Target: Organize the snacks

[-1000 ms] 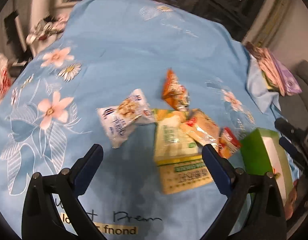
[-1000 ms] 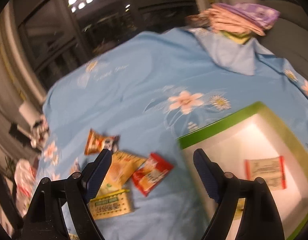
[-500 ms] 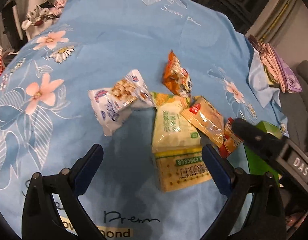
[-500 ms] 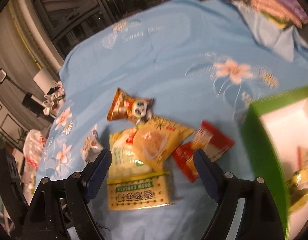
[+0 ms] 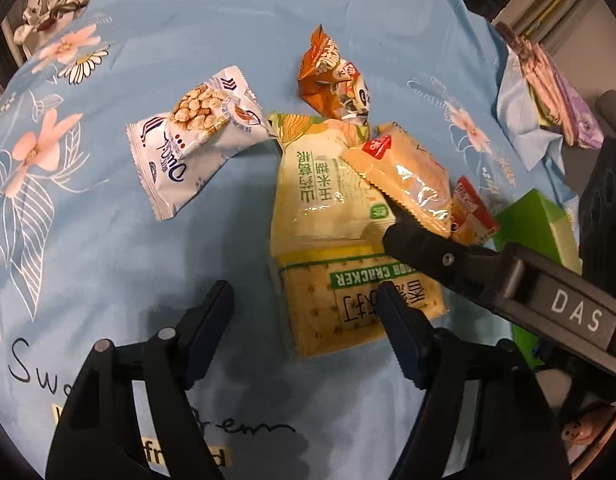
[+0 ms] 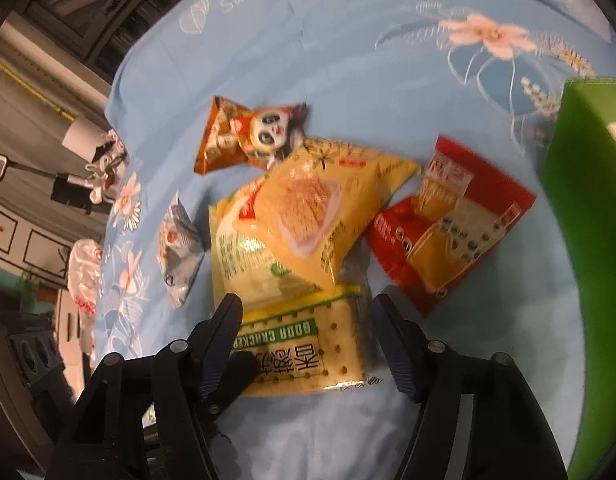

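Observation:
Several snack packs lie on a blue flowered cloth (image 5: 228, 20). A yellow soda cracker pack (image 5: 360, 304) (image 6: 304, 352) lies nearest, with a pale green-lettered pack (image 5: 320, 188), an orange-yellow pack (image 5: 408, 176) (image 6: 320, 208) and a red pack (image 5: 472, 212) (image 6: 452, 224) around it. An orange panda pack (image 5: 332, 76) (image 6: 248, 136) and a white-blue nut pack (image 5: 192, 128) lie farther off. My left gripper (image 5: 304, 316) is open, low over the cloth beside the cracker pack. My right gripper (image 6: 308, 328) is open and straddles the cracker pack; its finger (image 5: 420, 244) reaches in from the right.
A green box (image 5: 536, 220) (image 6: 588, 200) with a white inside stands at the right. Folded cloth and packets (image 5: 548, 92) lie at the far right edge. Clutter (image 5: 52, 4) sits beyond the far left corner.
Both grippers have moved down and closer to the snack pile. The right gripper swung left from the green box to over the cracker pack and now shows in the left wrist view.

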Action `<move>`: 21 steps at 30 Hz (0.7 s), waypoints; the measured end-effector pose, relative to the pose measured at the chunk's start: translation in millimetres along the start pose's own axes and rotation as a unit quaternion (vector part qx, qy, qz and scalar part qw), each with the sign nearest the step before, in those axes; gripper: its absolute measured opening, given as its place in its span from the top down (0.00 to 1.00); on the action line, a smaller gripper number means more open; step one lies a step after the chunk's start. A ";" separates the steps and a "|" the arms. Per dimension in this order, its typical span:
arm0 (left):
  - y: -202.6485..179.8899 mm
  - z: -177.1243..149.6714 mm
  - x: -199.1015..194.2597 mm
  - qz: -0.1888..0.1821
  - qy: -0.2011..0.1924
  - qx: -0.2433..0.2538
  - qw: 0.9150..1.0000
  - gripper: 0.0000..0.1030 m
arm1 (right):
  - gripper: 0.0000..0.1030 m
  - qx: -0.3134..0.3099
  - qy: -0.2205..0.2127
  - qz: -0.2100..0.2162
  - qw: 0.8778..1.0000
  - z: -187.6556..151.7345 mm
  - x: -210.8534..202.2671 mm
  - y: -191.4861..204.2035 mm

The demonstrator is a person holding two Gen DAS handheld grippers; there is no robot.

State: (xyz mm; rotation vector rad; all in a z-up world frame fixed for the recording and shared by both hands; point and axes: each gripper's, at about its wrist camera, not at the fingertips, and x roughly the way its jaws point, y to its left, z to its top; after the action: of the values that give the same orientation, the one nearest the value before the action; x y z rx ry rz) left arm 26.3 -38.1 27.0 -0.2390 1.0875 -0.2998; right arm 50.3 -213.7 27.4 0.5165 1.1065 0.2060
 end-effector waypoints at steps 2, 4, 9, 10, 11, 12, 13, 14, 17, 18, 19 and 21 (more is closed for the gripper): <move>-0.5 0.1 0.8 -0.007 0.001 0.003 1.000 0.32 | 0.32 -0.008 0.001 -0.006 1.000 -1.2 0.9 1.9; 0.0 0.3 1.1 -0.017 0.001 0.002 1.000 0.35 | 0.32 -0.020 0.003 -0.013 1.000 -2.0 2.2 5.5; -3.1 -1.1 0.0 -0.038 0.006 0.005 0.999 0.47 | 0.33 -0.023 0.003 -0.010 1.000 -2.2 3.2 6.9; -3.1 -1.5 -1.0 -0.037 0.006 0.007 0.999 0.47 | 0.34 -0.022 0.002 -0.012 1.000 -2.3 3.1 6.8; -4.4 -1.4 -1.9 -0.037 0.006 0.007 0.999 0.47 | 0.35 -0.021 0.001 -0.013 1.000 -2.9 2.5 7.1; -5.0 -1.7 -2.8 -0.037 0.007 0.007 0.999 0.47 | 0.35 -0.020 0.000 -0.013 1.000 -3.0 1.7 7.0; -5.9 -1.7 -3.7 -0.038 0.007 0.006 0.999 0.48 | 0.35 -0.020 -0.002 -0.013 1.000 -3.5 0.1 7.1; -5.6 -2.4 -5.6 -0.041 0.005 0.004 0.999 0.49 | 0.35 -0.022 -0.006 -0.014 1.000 -4.2 -1.6 8.3; -7.9 -1.5 -13.6 -0.050 -0.009 0.000 0.999 0.51 | 0.35 -0.056 -0.043 -0.026 0.997 -6.0 -13.4 19.5; -9.7 -1.3 -19.7 -0.047 -0.024 0.005 0.999 0.51 | 0.35 -0.069 -0.059 -0.026 0.996 -6.7 -18.3 24.7; -11.1 -1.1 -22.8 -0.043 -0.033 0.010 0.998 0.51 | 0.35 -0.080 -0.074 -0.025 0.994 -7.4 -23.3 29.8; -14.3 -2.1 -32.3 -0.037 -0.059 0.022 0.997 0.51 | 0.35 -0.098 -0.098 -0.019 0.990 -9.0 -31.1 37.3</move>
State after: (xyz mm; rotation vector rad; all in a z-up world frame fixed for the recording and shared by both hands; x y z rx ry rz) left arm 8.8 -40.1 57.7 -0.2549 0.9565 -0.3724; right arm 31.9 -191.5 67.5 0.3324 0.8934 0.2225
